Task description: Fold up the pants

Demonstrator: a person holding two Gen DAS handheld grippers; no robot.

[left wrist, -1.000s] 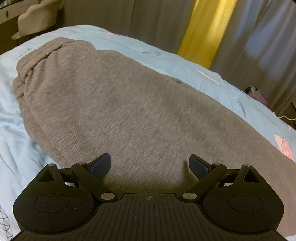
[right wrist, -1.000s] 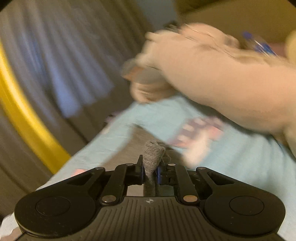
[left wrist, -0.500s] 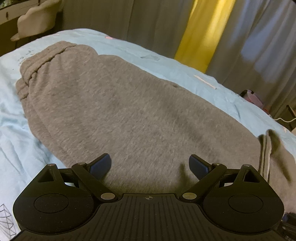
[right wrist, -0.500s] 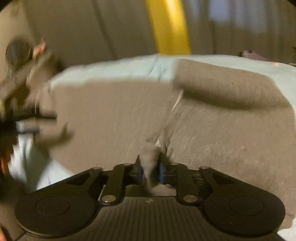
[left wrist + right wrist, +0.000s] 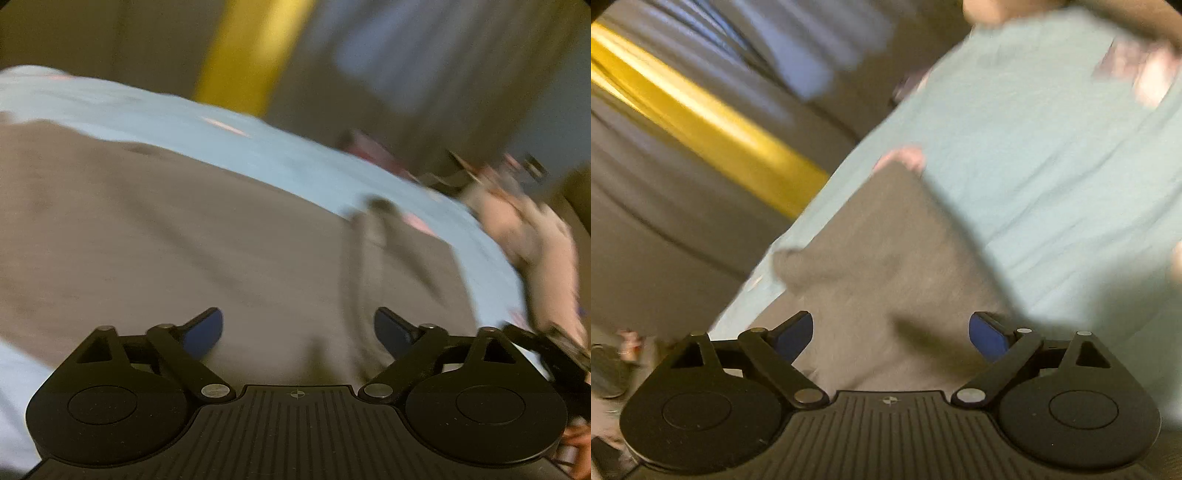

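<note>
Grey pants [image 5: 147,229] lie spread on a light blue bed sheet [image 5: 258,147]; the picture is blurred by motion. A doubled-over edge of the cloth [image 5: 369,229] stands up right of the middle. My left gripper [image 5: 297,321] hovers over the pants, its jaws wide and closing a little, with nothing between the pads. In the right wrist view a folded end of the pants [image 5: 879,251] lies below my right gripper [image 5: 890,325]. Its jaws are opening wide and the pads are clear of the cloth.
Grey curtains with a yellow strip [image 5: 720,136] hang behind the bed. A person's pale sleeve [image 5: 535,240] reaches in at the right of the left wrist view. Bare sheet [image 5: 1052,166] lies right of the pants.
My right gripper has let go of the bunch of grey cloth it pinched, and its jaws have spread wide. The left view has swung right, bringing the folded edge and the sleeve into sight.
</note>
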